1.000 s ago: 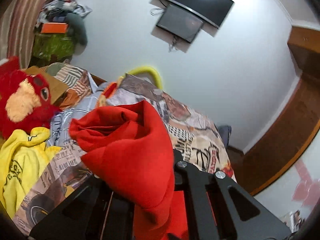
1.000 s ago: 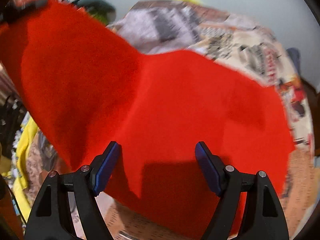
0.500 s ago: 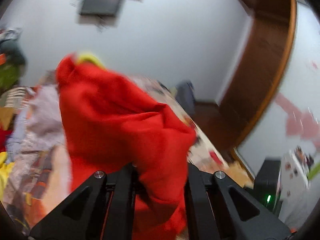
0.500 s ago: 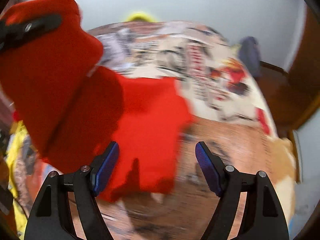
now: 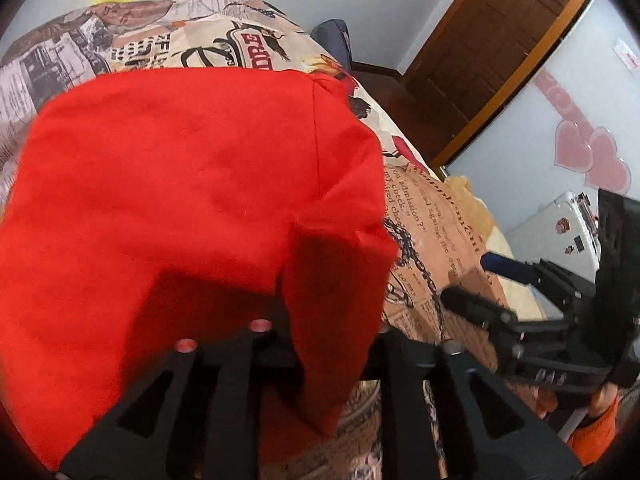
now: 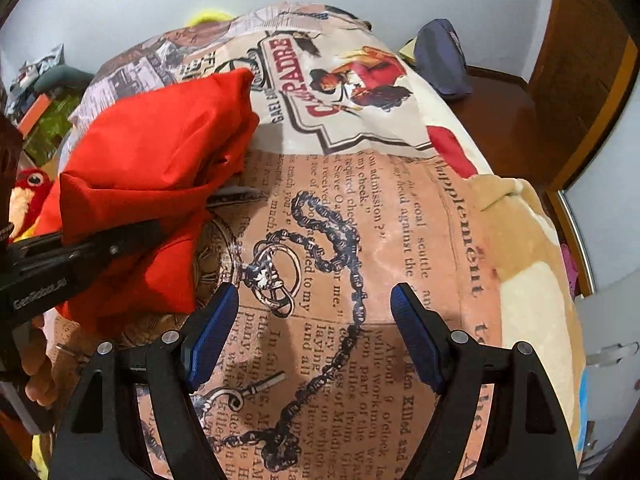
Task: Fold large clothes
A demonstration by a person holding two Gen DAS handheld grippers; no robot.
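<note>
The bright red cloth garment (image 5: 192, 208) lies bunched on the bed's newspaper-and-poster print bedspread (image 6: 400, 240), toward its left side as the right wrist view shows it, folded over itself into a thick heap with a seam running down one panel. In the left wrist view it fills most of the frame, and a hanging fold of it drops between the black fingers of the left hand-held gripper (image 5: 324, 344). Those jaws have just been opening; they stand slightly apart with the red fabric still between them, and whether the pads still press on the cloth cannot be told, since the fabric hides them. From the right wrist view the same gripper reaches in from the left edge with its black arm lying against the heap, a bare hand (image 6: 38, 364) holding it from below.

The right hand-held gripper (image 6: 314, 332) is wide open and empty, its blue-padded fingers (image 6: 212, 332) hovering over bare bedspread printed with a chain and a key, just beside the garment but apart from it.

A red plush toy with a large eye (image 6: 28, 196) sits at the far left edge. A dark blue cloth item (image 6: 442, 60) lies past the far end of the bed. A brown wooden door (image 5: 492, 48) stands in the pale wall, with pink heart decorations (image 5: 592, 156) to its right.
</note>
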